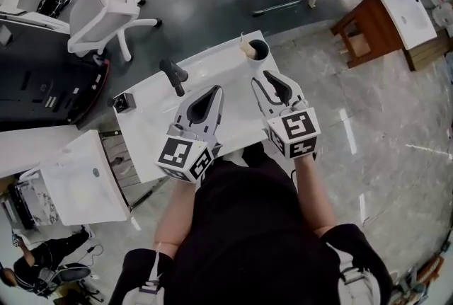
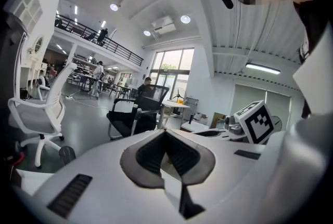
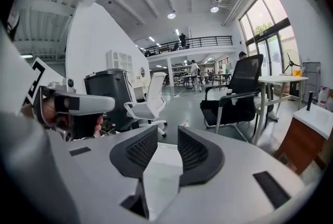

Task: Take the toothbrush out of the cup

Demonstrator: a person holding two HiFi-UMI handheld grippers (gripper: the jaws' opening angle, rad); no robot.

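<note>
The person is holding one tool in each hand over a white surface [image 1: 230, 73]. The left tool [image 1: 216, 90] is showing its two jaws pressed together at the tips in the left gripper view [image 2: 165, 133], and nothing is sitting between them. The right tool [image 1: 262, 78] is keeping its jaws apart, with a clear gap in the right gripper view [image 3: 167, 137], and nothing is sitting in that gap. Both tools are pointing away from the person and a little down. The cup [image 1: 260, 51] is standing at the far corner of the surface, in front of the right tool and near it, but not touching it. A pale thing is sticking up at the cup's rim on the side nearer the left tool, and it is looking like the toothbrush [image 1: 246, 47], so the toothbrush is sitting in the cup. A black thing [image 1: 174, 76] is standing on the surface just to the outer side of the left tool. A white office chair [image 1: 102, 3] is standing on the floor far ahead of the left tool.
</note>
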